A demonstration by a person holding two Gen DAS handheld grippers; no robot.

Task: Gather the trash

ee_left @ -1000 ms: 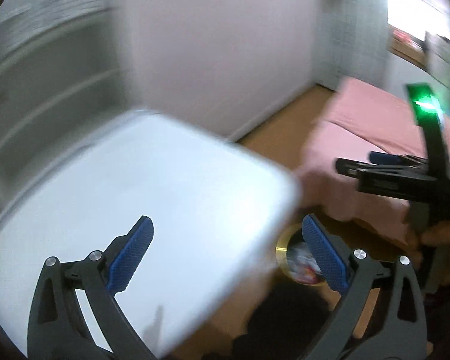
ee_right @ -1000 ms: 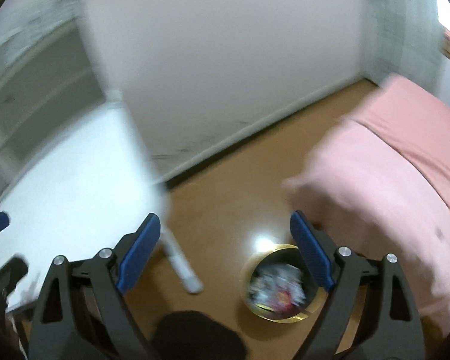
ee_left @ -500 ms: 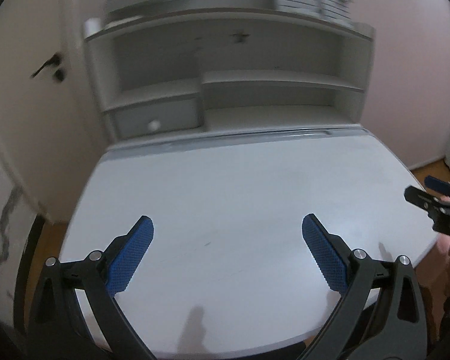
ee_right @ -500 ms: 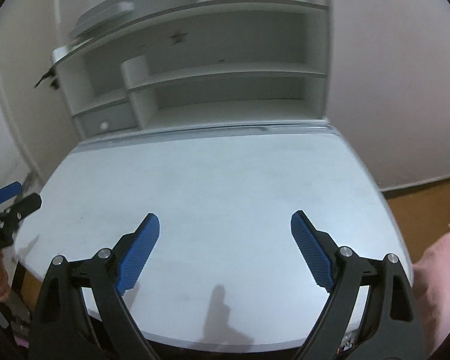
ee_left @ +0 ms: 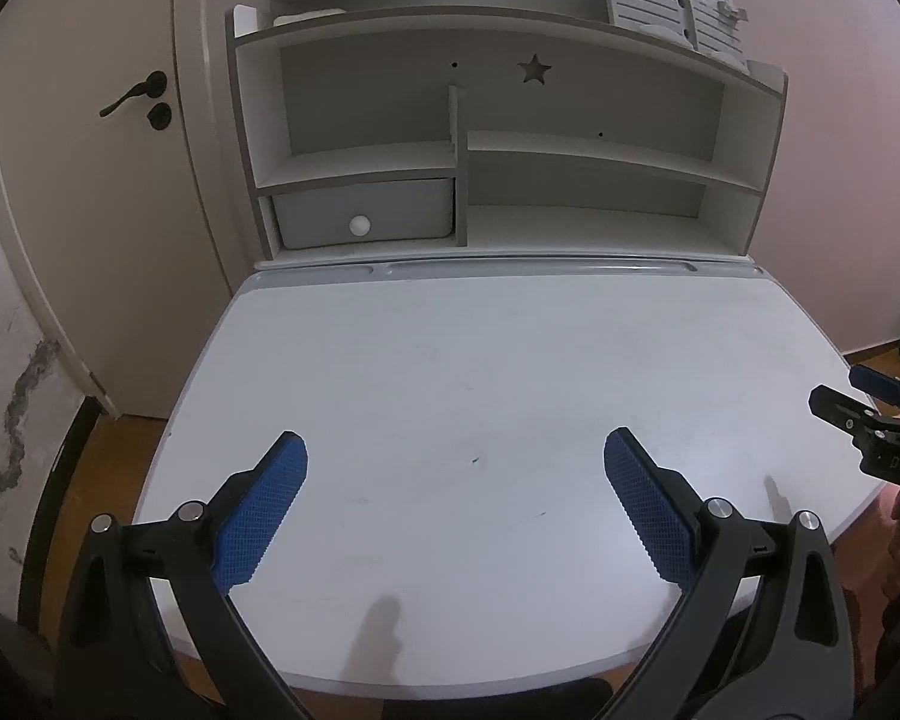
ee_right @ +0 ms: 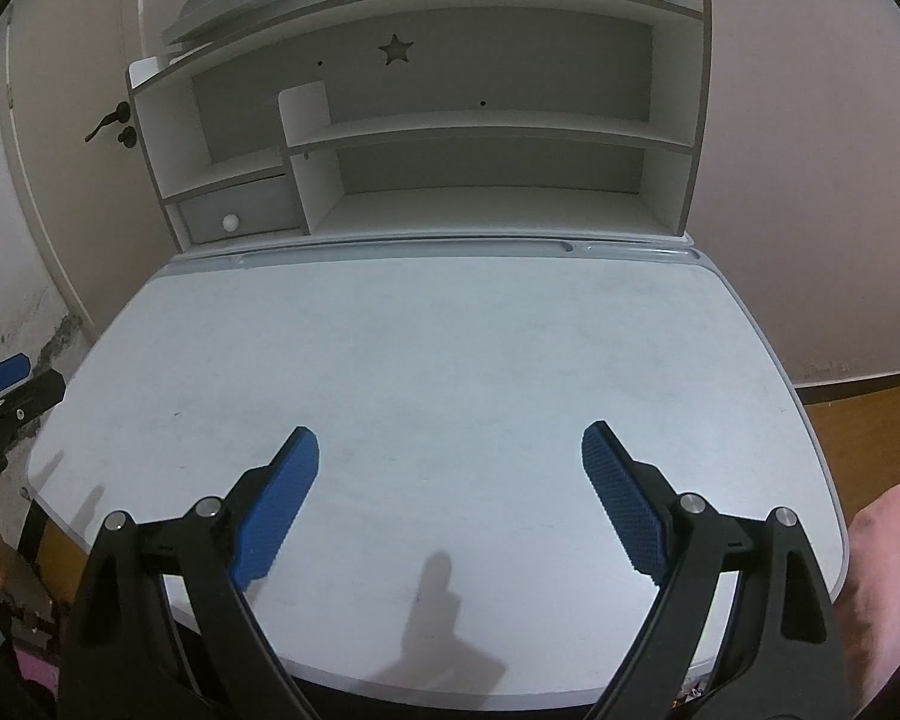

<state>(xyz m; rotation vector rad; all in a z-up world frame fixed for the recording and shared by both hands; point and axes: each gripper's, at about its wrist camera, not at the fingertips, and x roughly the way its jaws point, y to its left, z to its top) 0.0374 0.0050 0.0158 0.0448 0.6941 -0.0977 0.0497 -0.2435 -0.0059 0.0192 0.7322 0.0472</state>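
My left gripper [ee_left: 455, 450] is open and empty, held above the front of a white desk top [ee_left: 510, 372]. My right gripper [ee_right: 450, 444] is open and empty too, above the same desk top [ee_right: 438, 360]. The right gripper also shows at the right edge of the left wrist view [ee_left: 858, 408], and the left gripper at the left edge of the right wrist view [ee_right: 6, 384]. No trash and no bin show in either view.
A white shelf unit [ee_left: 480, 138] with a small drawer [ee_left: 363, 213] stands at the back of the desk. A door [ee_left: 90, 180] is to the left. Wood floor [ee_right: 858, 402] and a pink bed cover [ee_right: 888, 570] are to the right.
Both grippers swung left from the floor, the bin of trash and the pink bed to face the white desk. Since half a second ago the views have barely shifted.
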